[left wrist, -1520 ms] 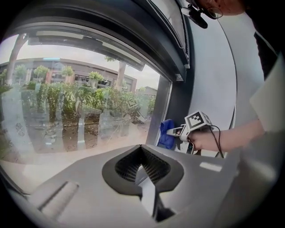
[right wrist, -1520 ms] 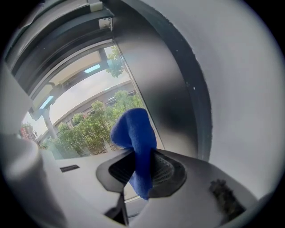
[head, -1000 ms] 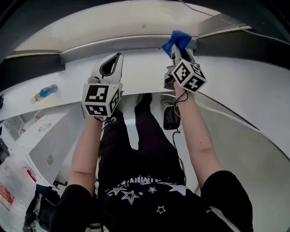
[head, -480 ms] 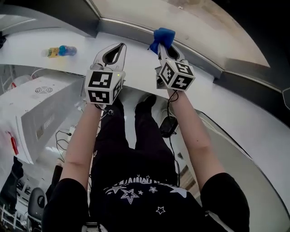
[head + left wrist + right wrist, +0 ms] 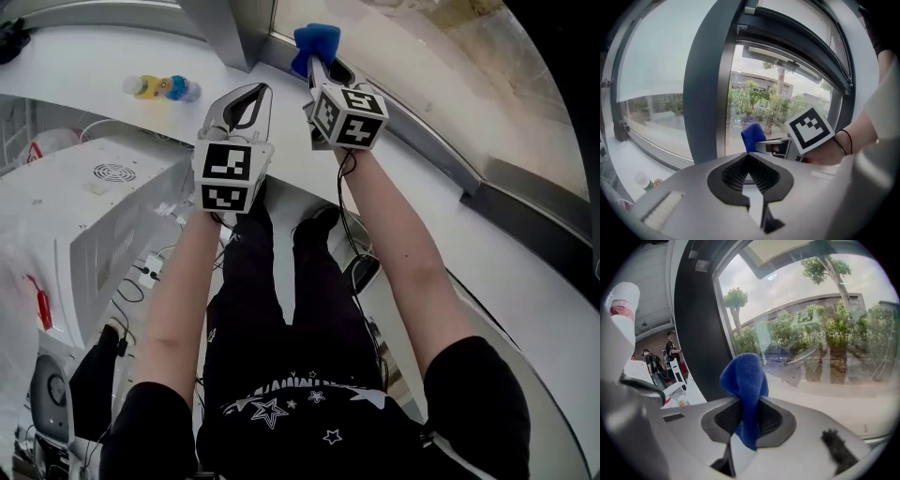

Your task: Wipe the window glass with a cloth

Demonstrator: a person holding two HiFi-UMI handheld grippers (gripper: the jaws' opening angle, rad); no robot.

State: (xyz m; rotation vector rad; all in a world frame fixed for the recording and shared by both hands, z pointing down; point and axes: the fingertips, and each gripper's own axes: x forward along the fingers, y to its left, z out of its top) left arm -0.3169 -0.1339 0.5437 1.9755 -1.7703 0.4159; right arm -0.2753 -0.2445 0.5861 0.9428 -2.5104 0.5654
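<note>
My right gripper [image 5: 749,405] clamps the blue cloth [image 5: 743,377], bunched forward to meet the window glass [image 5: 820,348]; my left gripper [image 5: 749,158] hangs beside it, closed on nothing, out of the way.

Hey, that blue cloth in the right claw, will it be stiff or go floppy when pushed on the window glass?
Probably floppy: the blue cloth bunches into a soft fold above the right claw. Likely light, since its top stands up unsupported. It should squash against the window glass.
</note>
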